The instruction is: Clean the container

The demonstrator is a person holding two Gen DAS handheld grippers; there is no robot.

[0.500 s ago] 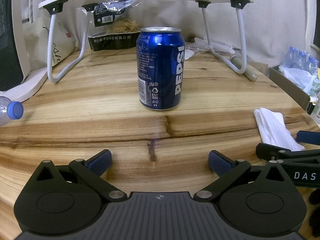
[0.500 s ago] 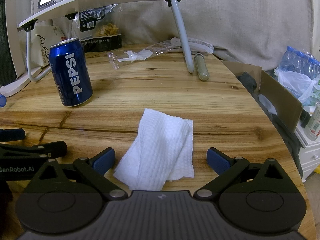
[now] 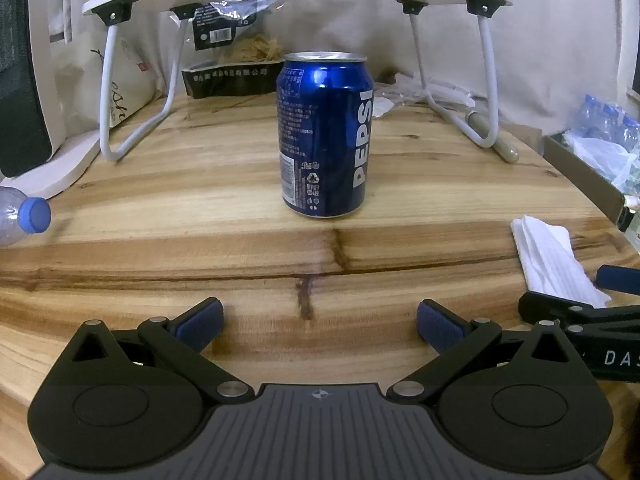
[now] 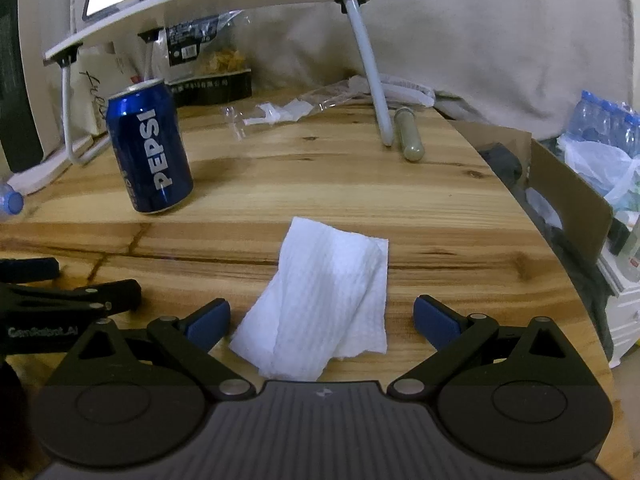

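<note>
Both tools edging forward, can and tissue each a touch nearer than half a second ago.
Left tool (image 3: 319, 322) spread wide and empty, lined up on the upright Pepsi can (image 3: 325, 134) mid-desk (image 3: 200, 216); right tool (image 4: 322, 320) equally wide, its pads straddling the folded white tissue (image 4: 324, 300) without touching.

Black left tool (image 3: 319, 322), blue pads (image 3: 200, 322), silver rivets

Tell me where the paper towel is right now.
The paper towel lies flat on the wooden table, between the open right gripper fingers, right of the Pepsi can.
</note>
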